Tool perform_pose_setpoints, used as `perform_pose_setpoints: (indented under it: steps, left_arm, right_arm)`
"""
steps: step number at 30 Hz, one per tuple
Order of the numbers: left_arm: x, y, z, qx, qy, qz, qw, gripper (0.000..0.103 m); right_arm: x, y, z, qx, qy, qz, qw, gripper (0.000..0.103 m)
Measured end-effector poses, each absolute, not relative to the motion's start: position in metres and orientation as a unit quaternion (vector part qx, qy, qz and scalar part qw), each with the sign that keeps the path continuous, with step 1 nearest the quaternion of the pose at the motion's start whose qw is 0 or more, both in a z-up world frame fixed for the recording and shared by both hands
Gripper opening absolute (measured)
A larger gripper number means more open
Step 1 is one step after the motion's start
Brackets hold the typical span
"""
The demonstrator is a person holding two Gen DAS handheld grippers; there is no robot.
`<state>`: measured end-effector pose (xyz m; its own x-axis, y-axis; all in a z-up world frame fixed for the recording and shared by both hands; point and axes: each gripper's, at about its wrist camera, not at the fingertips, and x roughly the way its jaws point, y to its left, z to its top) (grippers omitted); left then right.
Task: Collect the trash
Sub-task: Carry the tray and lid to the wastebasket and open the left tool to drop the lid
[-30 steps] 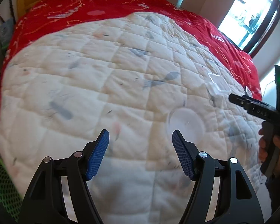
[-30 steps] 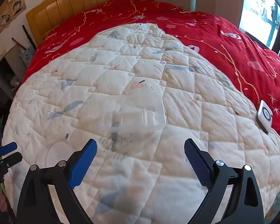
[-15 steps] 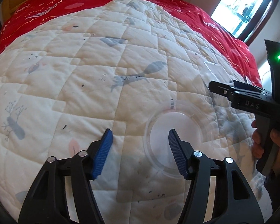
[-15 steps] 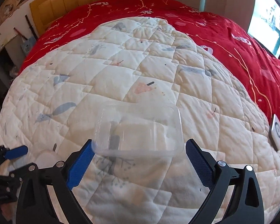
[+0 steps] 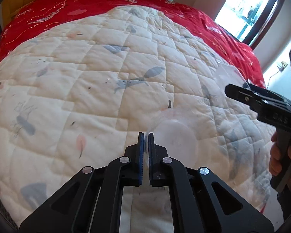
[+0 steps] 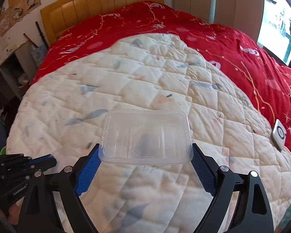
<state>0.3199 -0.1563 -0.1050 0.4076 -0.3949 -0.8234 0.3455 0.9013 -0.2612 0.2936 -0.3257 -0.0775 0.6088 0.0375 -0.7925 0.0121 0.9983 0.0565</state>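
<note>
Left claw (image 5: 145, 136) pinching round lid (image 5: 174, 136), right claw (image 6: 145, 151) apparently gripping tray (image 6: 145, 136)

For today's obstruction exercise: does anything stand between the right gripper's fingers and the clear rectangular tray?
Nothing visible does. The clear rectangular tray already sits between the right gripper fingers, its short sides at the blue pads, over the bare white quilt.

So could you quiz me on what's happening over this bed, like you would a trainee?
1. True or false: the left gripper is wide open.
2. What sits between the right gripper's fingers? A: a paper cup. B: a clear rectangular tray. C: a sock.
3. Fill in: the far bedcover is ____.

Key: 1 false, it is shut on the round clear lid's rim. 2 B; those jaws have just been closing on it. 3 red.
</note>
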Motion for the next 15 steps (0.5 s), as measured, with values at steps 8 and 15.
perform_pose_setpoints:
  steps: [8, 15]
  left_arm:
    - [0.276, -0.106, -0.07, -0.042, 0.472, -0.206, 0.856, 0.003]
    - [0.223, -0.02, -0.04, -0.065, 0.442, -0.162, 0.88, 0.003]
  right_arm:
    - [0.247, -0.285, -0.046, 0.006, 0.427, 0.033, 0.904, 0.086]
    - [0.207, -0.222, -0.027, -0.003, 0.415, 0.081, 0.906, 0.086]
